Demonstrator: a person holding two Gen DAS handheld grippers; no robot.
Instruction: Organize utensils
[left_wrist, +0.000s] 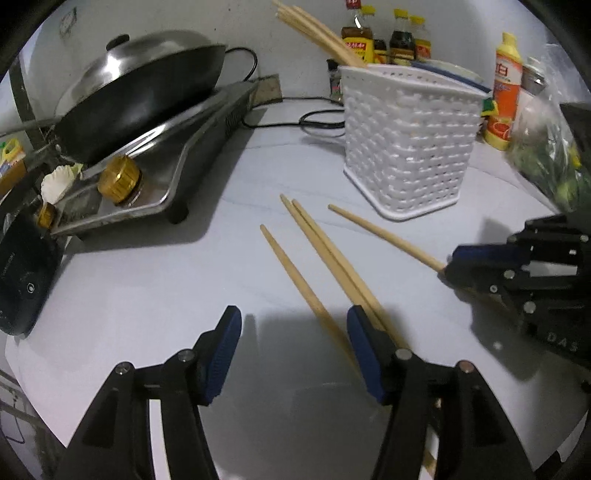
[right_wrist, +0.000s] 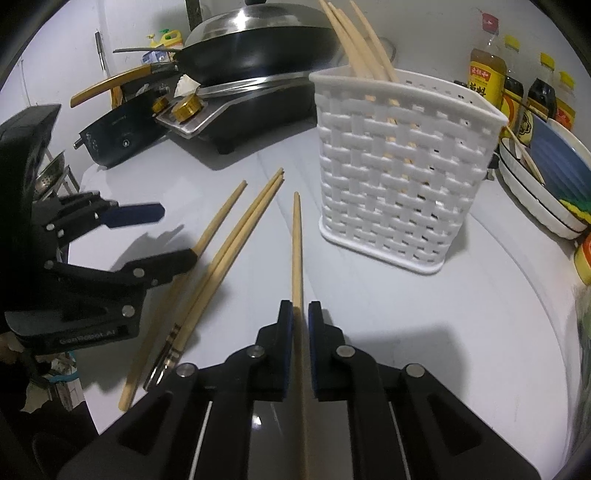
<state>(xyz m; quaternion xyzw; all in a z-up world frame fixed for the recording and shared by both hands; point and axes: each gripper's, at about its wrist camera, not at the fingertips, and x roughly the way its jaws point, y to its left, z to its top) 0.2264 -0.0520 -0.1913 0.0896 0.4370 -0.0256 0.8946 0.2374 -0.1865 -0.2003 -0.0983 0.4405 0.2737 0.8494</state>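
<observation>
White worktop carries stove with lidded wok at back, white woven basket holding upright chopsticks, sauce bottles and stacked plates beside it. Three loose chopsticks lie in front of basket. Left tool jaws apart, empty, one finger over the pair. Right tool nearly closed around a single chopstick, grip slack
</observation>
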